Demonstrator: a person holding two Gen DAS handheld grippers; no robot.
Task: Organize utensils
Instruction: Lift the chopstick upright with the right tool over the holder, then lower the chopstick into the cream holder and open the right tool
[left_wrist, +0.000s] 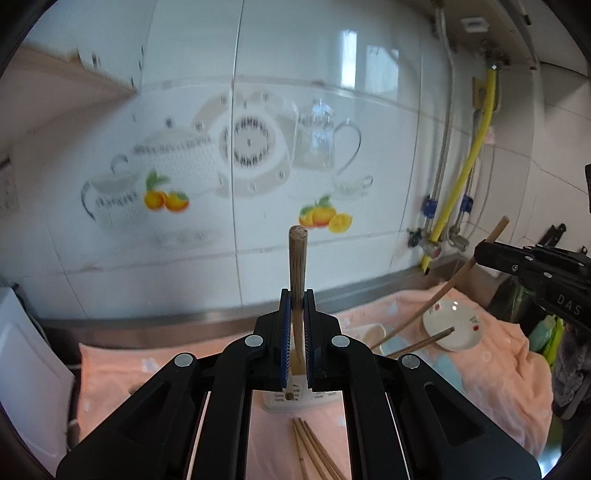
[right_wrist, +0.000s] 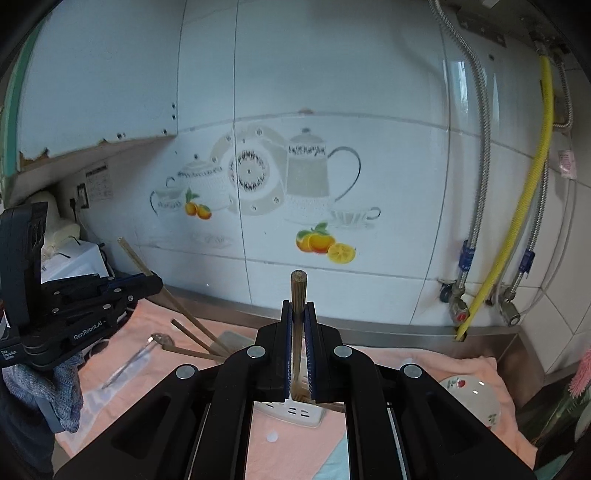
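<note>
My left gripper is shut on a wooden chopstick that stands upright between the blue pads, its lower end over a white utensil holder. My right gripper is shut on another wooden chopstick, upright above the same white holder. Each gripper shows in the other's view: the right one at the right edge, the left one at the left edge. Several loose chopsticks lie on the pink towel in front of the holder.
A pink towel covers the counter. A white dish sits at the right. A metal spoon and loose chopsticks lie at the left. Tiled wall, steel ledge, yellow hose and valves stand behind.
</note>
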